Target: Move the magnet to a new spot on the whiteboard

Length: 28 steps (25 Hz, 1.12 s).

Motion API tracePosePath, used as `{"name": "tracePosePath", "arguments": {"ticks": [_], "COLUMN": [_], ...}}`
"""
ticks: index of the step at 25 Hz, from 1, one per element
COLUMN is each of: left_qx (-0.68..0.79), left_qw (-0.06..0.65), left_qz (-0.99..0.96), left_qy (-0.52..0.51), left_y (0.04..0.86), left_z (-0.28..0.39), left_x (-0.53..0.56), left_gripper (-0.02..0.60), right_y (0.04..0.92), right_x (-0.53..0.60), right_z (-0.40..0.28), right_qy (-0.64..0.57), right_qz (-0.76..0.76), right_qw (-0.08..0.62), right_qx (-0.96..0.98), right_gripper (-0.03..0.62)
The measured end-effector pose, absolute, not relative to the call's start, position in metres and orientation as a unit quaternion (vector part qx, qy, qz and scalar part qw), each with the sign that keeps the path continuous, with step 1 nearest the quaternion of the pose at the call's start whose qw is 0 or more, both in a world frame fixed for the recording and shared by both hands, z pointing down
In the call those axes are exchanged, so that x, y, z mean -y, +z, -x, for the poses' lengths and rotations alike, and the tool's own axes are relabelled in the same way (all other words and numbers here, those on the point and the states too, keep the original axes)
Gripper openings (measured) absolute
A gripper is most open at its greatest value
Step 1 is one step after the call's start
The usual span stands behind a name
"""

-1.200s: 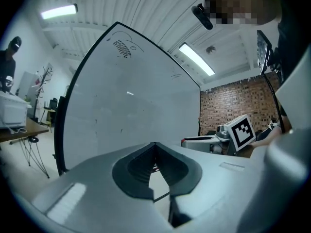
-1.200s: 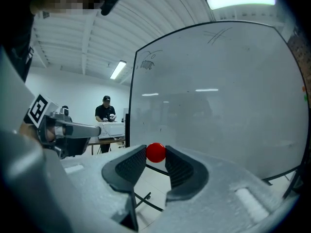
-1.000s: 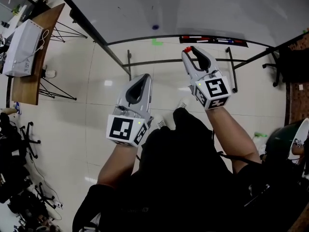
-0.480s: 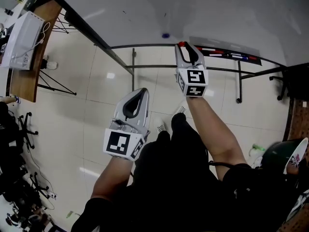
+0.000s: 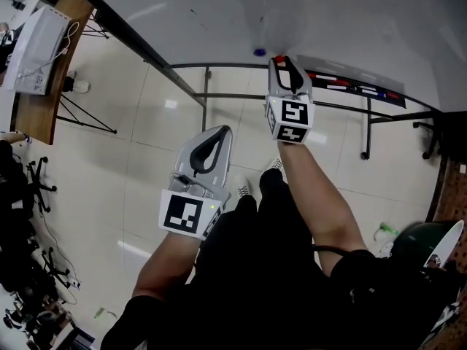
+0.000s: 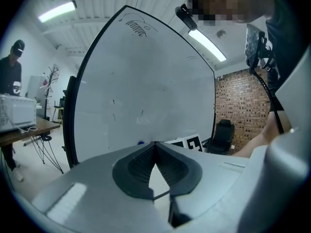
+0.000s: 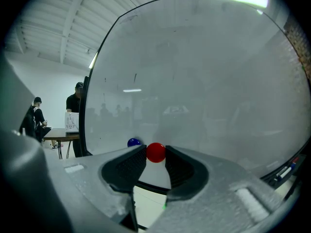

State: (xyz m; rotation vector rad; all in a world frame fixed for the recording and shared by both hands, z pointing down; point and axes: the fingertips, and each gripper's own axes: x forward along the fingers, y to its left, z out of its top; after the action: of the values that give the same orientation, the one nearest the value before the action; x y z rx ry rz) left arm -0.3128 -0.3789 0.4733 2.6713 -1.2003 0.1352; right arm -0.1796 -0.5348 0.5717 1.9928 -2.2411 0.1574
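- My right gripper (image 7: pixel 156 156) is clamped on the red magnet (image 7: pixel 156 151). The ball sits right at the jaw tips, with a pad against each side.
- The magnet is up against, or just short of, the whiteboard (image 7: pixel 204 81), low on its face. I can't tell if it touches the board yet.
- A blue magnet (image 7: pixel 134 142) is stuck to the board at about 10 o'clock from the red one, close by.
- My left gripper (image 6: pixel 155 144) has its jaws together with nothing between them. It is held back from the board, at about 7 o'clock from the right gripper in the head view.
- Risk: the grip is only at the tips on a round ball. A skewed push into the board could squirt it out sideways.
- Risk: the blue magnet is near enough that the two may snap together if I drift toward 10 o'clock.
- Risk: if I let go before the magnet seats, it drops to the floor. The marker tray (image 5: pixel 350 84) lies off at 3 o'clock and wouldn't catch it.
- Risk: this spot is near the board's lower edge, so sliding lower could run it off the face.
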Motion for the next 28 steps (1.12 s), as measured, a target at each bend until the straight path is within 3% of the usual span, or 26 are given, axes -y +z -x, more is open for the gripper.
{"name": "tracePosePath", "arguments": {"ticks": [28], "left_qx": [0.413], "left_qw": [0.122], "left_qz": [-0.901], "left_qy": [0.053], "left_y": [0.482], "left_z": [0.327], "left_x": [0.370], "left_gripper": [0.015], "right_y": [0.576], "right_x": [0.537], "right_z": [0.171], "right_qy": [0.052], "right_qz": [-0.693], "right_qw": [0.062], "right_qx": [0.716], "right_gripper": [0.138]}}
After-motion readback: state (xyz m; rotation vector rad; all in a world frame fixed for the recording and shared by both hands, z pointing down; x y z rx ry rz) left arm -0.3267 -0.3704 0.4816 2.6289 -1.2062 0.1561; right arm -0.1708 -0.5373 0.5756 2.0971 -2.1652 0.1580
